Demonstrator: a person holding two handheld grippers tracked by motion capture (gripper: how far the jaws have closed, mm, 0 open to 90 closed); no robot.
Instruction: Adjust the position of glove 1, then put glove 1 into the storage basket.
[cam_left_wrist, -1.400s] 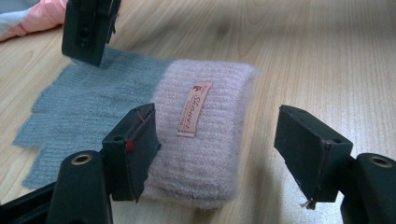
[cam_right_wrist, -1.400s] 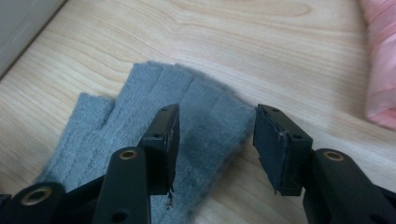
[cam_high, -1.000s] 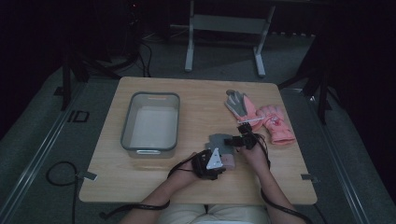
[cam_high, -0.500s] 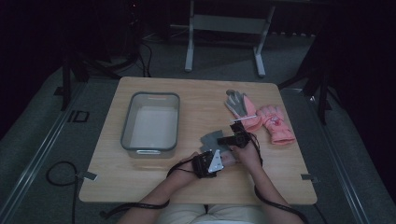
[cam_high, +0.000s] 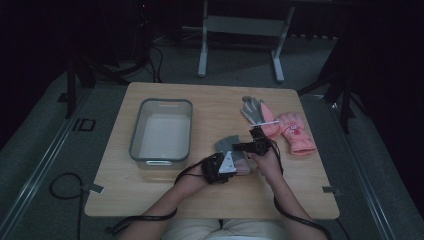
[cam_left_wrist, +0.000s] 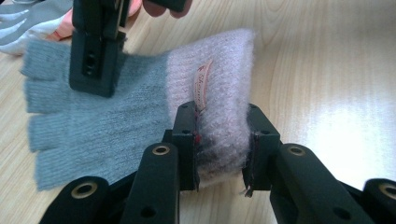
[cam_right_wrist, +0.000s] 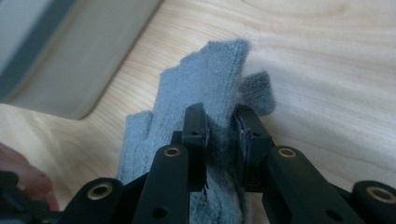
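Both grippers newly clamp fuzzy knit glove (cam_left_wrist: 140, 98).

Grey glove's (cam_right_wrist: 205, 84) lower part hidden behind the gripper's jaws

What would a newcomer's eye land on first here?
Probably the grey knit glove with a pink cuff, near the table's front middle, clamped by both tools: the left gripper on the cuff, the right gripper on the finger end. Next, the grey bin to its left and the pink gloves at right.
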